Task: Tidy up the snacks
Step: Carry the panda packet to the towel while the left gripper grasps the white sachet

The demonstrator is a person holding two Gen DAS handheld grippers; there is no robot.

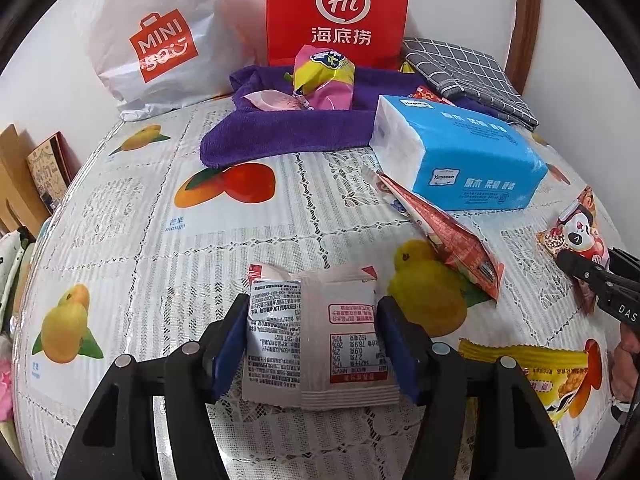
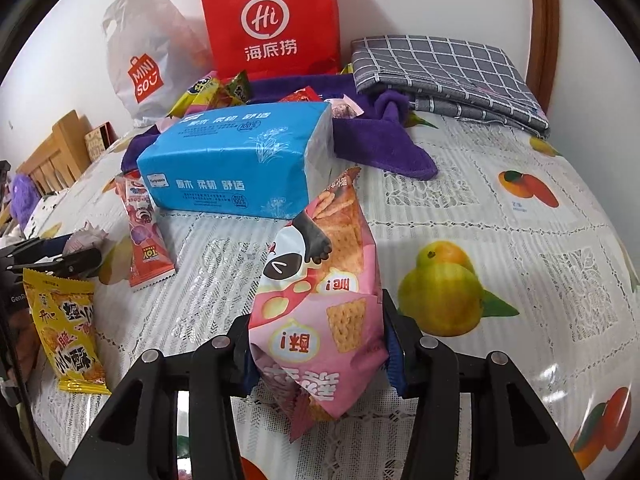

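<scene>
A white snack packet [image 1: 316, 344], printed back up, sits low over the fruit-print tablecloth [image 1: 132, 240] between the blue pads of my left gripper [image 1: 312, 304]; both pads touch its side edges. My right gripper [image 2: 314, 312] is shut on a pink cracker bag [image 2: 320, 308], squeezed and standing up between the fingers. That bag [image 1: 576, 232] and the right gripper [image 1: 592, 276] also show at the right edge of the left wrist view. On a purple towel [image 1: 280, 132] at the back lie several snacks, among them a pink and yellow bag [image 1: 324, 76].
A blue tissue pack [image 2: 236, 164] lies mid-table, a red-orange packet [image 1: 452, 236] beside it. A yellow snack bag [image 2: 68, 332] lies near the front. Behind stand a red paper bag [image 1: 338, 12] and a white plastic bag [image 1: 156, 40]; a grey checked cloth [image 2: 448, 76] is back right.
</scene>
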